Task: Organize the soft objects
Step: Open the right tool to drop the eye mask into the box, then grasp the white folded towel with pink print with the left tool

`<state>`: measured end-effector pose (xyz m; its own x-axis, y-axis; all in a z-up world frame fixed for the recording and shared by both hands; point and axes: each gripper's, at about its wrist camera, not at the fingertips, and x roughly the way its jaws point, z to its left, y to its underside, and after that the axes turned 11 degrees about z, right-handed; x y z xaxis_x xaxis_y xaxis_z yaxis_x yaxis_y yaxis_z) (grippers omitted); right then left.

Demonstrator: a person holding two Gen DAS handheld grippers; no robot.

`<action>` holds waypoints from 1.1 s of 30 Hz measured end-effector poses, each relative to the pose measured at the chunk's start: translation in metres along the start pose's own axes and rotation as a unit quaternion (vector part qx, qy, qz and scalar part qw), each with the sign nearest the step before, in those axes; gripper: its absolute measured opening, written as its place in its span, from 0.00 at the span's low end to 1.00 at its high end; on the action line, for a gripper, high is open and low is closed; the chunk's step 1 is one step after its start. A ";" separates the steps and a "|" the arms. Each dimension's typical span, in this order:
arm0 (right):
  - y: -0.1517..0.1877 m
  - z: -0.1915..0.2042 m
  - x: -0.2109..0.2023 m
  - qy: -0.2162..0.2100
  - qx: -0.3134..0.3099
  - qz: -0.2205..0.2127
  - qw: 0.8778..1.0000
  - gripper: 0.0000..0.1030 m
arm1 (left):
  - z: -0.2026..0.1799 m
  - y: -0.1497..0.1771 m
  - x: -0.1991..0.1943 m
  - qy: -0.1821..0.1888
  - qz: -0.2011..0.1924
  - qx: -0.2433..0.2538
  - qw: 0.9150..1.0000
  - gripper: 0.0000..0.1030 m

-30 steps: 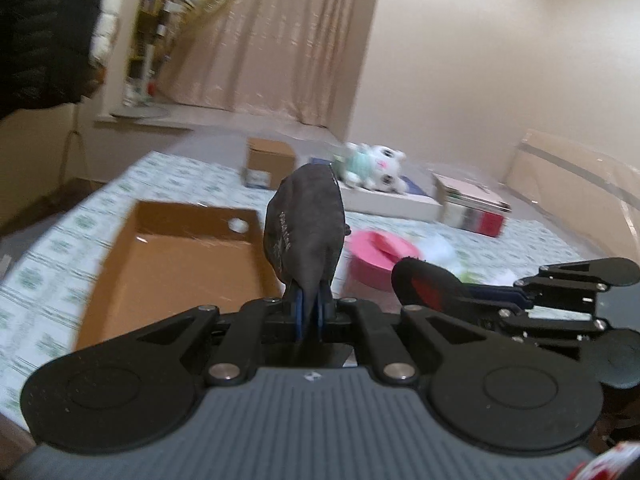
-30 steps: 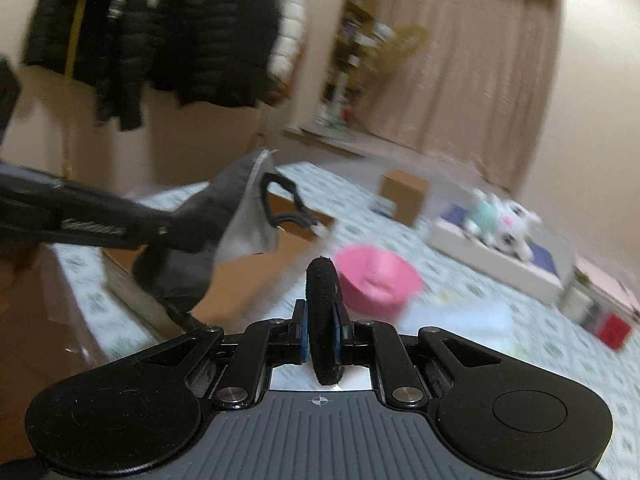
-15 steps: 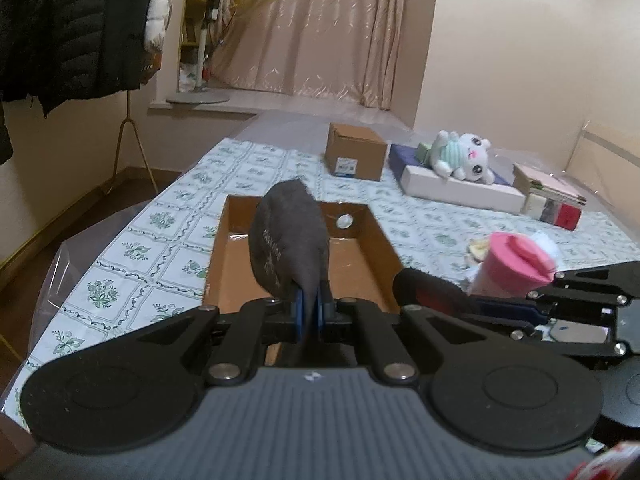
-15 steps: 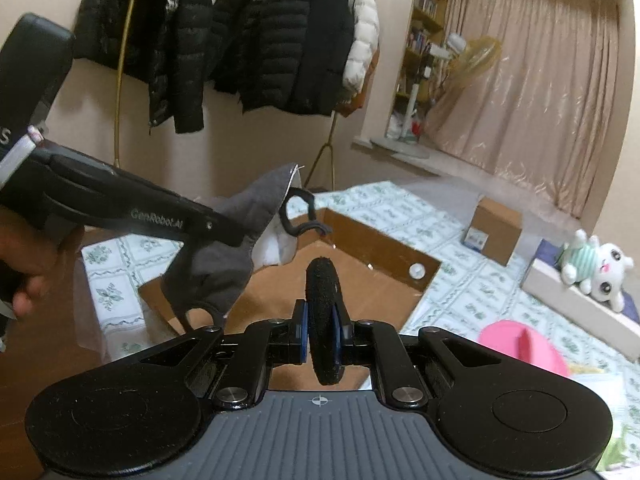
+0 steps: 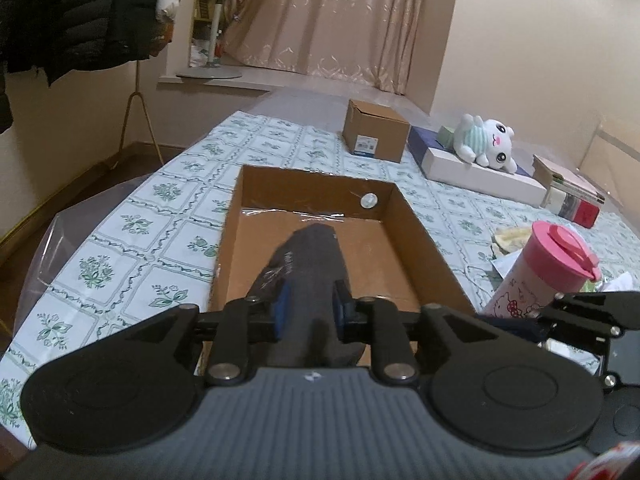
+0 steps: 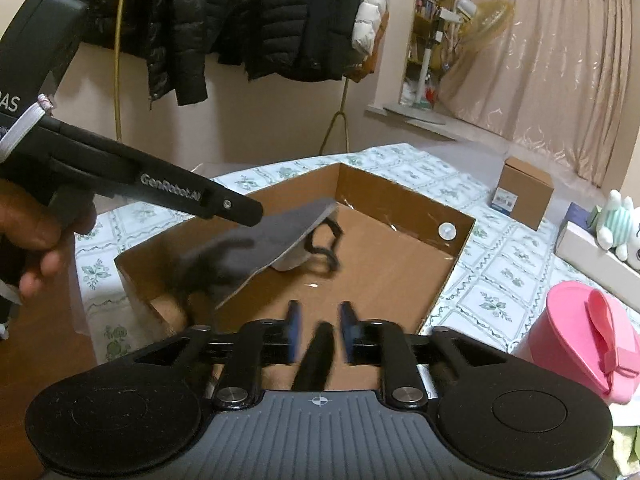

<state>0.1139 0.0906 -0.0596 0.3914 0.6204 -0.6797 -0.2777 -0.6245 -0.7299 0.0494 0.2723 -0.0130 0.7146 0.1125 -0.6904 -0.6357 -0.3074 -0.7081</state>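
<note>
Over cardboard box (image 5: 420, 248) | grey mask (image 5: 308, 264) between opening left gripper (image 5: 307, 310) pads | right gripper (image 6: 319, 328) opening

Left wrist view: mounted just behind the fingers, tilted down along the cardboard box (image 5: 424, 240) from its near end, toward the far curtain (image 5: 340, 20). Right wrist view: same low mounting, close over the box's (image 6: 400, 204) right near corner, angled left toward hanging coats (image 6: 260, 12). Shared: box, flowered tablecloth (image 5: 160, 208), pink cup (image 6: 588, 328), plush toy (image 5: 484, 144).
</note>
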 end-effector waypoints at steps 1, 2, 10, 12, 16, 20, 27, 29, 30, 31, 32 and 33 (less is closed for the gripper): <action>0.002 0.001 -0.003 0.002 0.004 -0.003 1.000 0.47 | 0.000 0.001 -0.003 -0.002 -0.002 -0.003 1.000 0.21; 0.003 0.001 -0.007 0.003 0.006 -0.005 1.000 0.47 | 0.001 0.003 -0.007 -0.004 -0.005 -0.007 1.000 0.22; 0.025 -0.002 -0.056 0.029 0.065 -0.017 0.997 0.47 | -0.017 0.024 -0.038 -0.005 -0.010 -0.020 1.000 0.29; 0.032 -0.005 -0.072 0.040 0.086 -0.019 0.995 0.47 | -0.028 0.030 -0.045 -0.002 -0.011 -0.014 1.000 0.34; 0.053 -0.016 -0.105 0.071 0.126 -0.022 0.989 0.48 | -0.052 0.043 -0.058 0.002 -0.011 0.000 1.000 0.40; 0.078 -0.032 -0.133 0.097 0.168 -0.015 0.981 0.48 | -0.079 0.054 -0.070 0.012 -0.015 0.013 1.000 0.53; 0.128 -0.056 -0.178 0.133 0.236 -0.005 0.963 0.48 | -0.131 0.068 -0.075 0.038 -0.006 0.053 0.998 0.62; 0.140 -0.062 -0.190 0.143 0.256 -0.005 0.956 0.48 | -0.146 0.071 -0.073 0.045 -0.001 0.069 0.997 0.65; 0.146 -0.064 -0.195 0.146 0.266 -0.006 0.953 0.48 | -0.151 0.072 -0.072 0.048 0.002 0.077 0.996 0.65; 0.151 -0.066 -0.201 0.149 0.275 -0.007 0.950 0.48 | -0.157 0.073 -0.070 0.051 0.004 0.085 0.995 0.66; 0.155 -0.068 -0.205 0.152 0.283 -0.008 0.947 0.48 | -0.162 0.074 -0.069 0.055 0.007 0.092 0.994 0.66; 0.159 -0.069 -0.209 0.155 0.289 -0.008 0.945 0.48 | -0.168 0.075 -0.067 0.057 0.011 0.100 0.993 0.67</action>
<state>0.0487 -0.1711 -0.0292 0.6126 0.4038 -0.6795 -0.6667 -0.1978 -0.7186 0.0028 0.0828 0.0049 0.7217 -0.0042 -0.6922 -0.6882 -0.1125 -0.7168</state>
